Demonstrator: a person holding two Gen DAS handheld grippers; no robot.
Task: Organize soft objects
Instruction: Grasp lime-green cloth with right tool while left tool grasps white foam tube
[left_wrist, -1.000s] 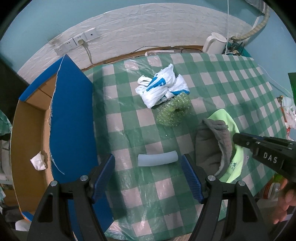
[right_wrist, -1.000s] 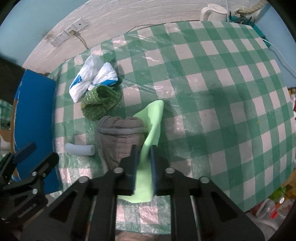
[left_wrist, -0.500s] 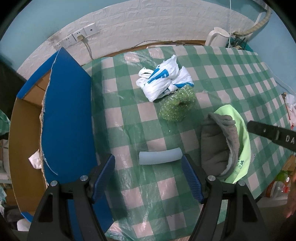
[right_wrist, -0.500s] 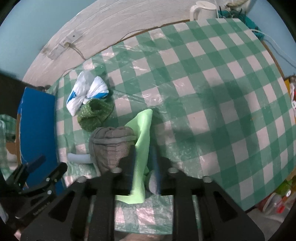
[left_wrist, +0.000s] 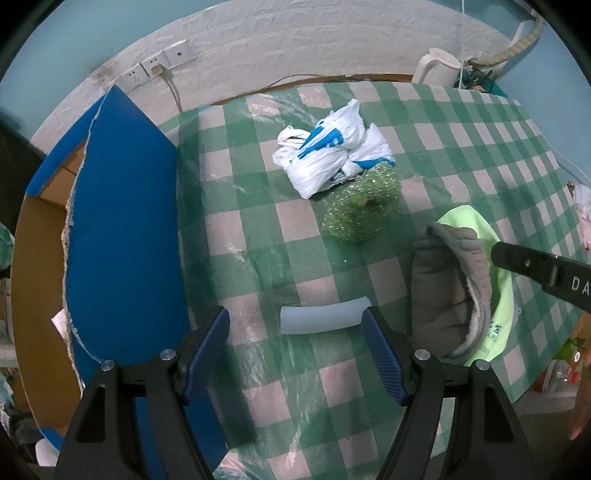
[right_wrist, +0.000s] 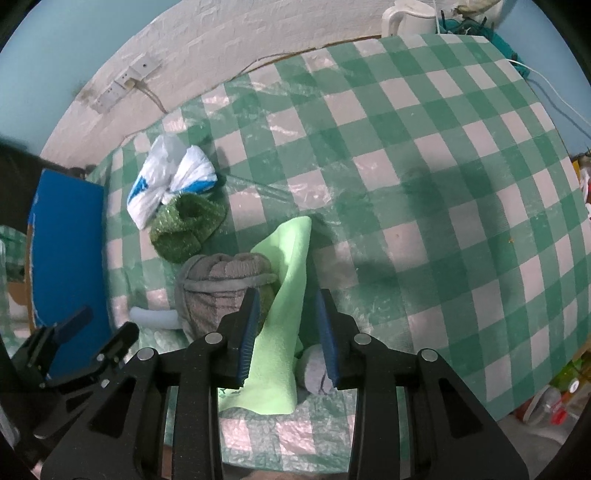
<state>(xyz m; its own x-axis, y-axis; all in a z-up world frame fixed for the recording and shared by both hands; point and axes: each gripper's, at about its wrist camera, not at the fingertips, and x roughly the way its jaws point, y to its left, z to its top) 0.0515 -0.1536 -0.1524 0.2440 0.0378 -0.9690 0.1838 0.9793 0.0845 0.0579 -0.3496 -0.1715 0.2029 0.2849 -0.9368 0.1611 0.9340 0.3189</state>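
On the green checked tablecloth (left_wrist: 461, 147) lie a white and blue plastic bag (left_wrist: 332, 158), a sparkly green knitted piece (left_wrist: 364, 206), a grey fleece item (left_wrist: 447, 288) and a light green cloth (right_wrist: 284, 332). My left gripper (left_wrist: 295, 321) is open, its pads on either side of a pale blue foam tube (left_wrist: 325, 320) without touching it. My right gripper (right_wrist: 288, 299) has its jaws opening. The green cloth lies loose between them, draped beside the grey fleece (right_wrist: 218, 284). A small grey roll (right_wrist: 314, 369) shows under the right pad.
A blue cardboard box (left_wrist: 122, 240) with its flap raised stands at the table's left edge. A white kettle (left_wrist: 437, 66) and cables sit at the far right corner, wall sockets (left_wrist: 159, 66) behind. Bottles (right_wrist: 546, 398) lie on the floor below the near right table edge.
The right jaws, shut on the light green cloth a second ago, have parted and the cloth now sits loose between them. The left gripper has stayed over the foam tube.
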